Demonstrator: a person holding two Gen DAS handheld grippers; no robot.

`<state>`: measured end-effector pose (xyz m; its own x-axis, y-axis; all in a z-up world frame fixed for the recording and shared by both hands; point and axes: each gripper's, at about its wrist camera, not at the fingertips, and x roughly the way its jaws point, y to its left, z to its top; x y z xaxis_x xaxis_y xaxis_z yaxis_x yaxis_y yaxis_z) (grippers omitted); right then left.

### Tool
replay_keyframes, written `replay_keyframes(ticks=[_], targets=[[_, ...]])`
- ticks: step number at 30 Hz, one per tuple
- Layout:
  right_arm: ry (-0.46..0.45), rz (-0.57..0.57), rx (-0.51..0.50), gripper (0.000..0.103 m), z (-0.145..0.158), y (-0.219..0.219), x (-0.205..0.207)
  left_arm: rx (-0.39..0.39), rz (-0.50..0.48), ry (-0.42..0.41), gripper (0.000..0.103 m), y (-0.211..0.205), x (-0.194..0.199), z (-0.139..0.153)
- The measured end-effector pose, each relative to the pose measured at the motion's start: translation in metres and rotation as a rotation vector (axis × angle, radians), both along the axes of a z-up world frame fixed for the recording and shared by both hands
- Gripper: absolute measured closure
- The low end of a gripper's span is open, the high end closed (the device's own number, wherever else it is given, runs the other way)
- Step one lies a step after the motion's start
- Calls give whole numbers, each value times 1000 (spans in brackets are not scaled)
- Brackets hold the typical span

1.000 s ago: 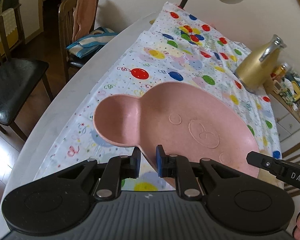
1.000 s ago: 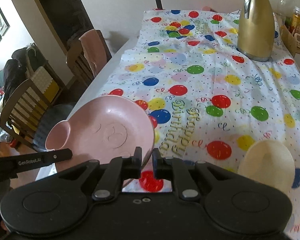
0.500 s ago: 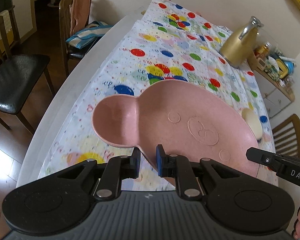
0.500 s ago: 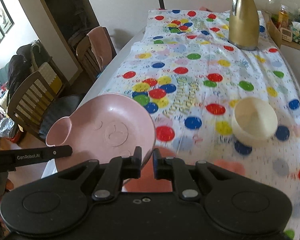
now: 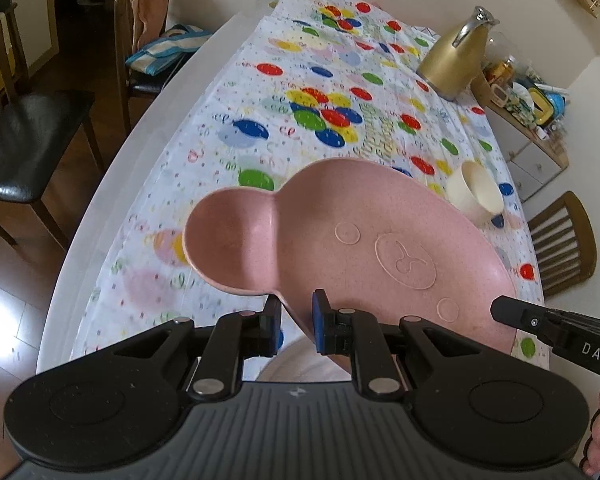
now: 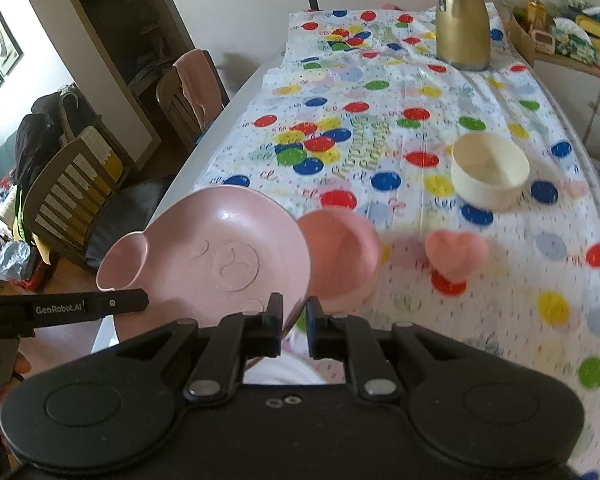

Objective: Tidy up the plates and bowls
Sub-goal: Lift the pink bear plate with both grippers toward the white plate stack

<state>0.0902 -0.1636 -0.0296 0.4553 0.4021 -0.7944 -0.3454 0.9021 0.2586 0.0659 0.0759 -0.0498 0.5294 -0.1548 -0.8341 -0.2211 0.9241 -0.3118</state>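
Left wrist view: both the left gripper (image 5: 296, 322) and the right gripper (image 6: 293, 326) have jaws clamped on the rim of the empty pink plate (image 5: 364, 248), held above the near edge of the surface (image 6: 480, 92). An empty cream bowl (image 6: 489, 170) stands near the right edge.

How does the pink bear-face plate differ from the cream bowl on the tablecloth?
The pink plate is wide and shallow, with an ear-shaped side cup; the cream bowl is round, deeper and plain. The plate is held off the table, tilted, by the left gripper and the right gripper; the bowl stands upright on the tablecloth. Both are empty.
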Motion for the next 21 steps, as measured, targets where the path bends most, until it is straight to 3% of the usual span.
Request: replay_keyframes(ticks=[10, 21], targets=[[43, -42, 45, 92, -17, -13, -44, -11, -34, 36, 88, -4, -41, -14], [102, -57, 29, 92, -45, -20, -73, -21, -60, 95, 88, -10, -62, -40]])
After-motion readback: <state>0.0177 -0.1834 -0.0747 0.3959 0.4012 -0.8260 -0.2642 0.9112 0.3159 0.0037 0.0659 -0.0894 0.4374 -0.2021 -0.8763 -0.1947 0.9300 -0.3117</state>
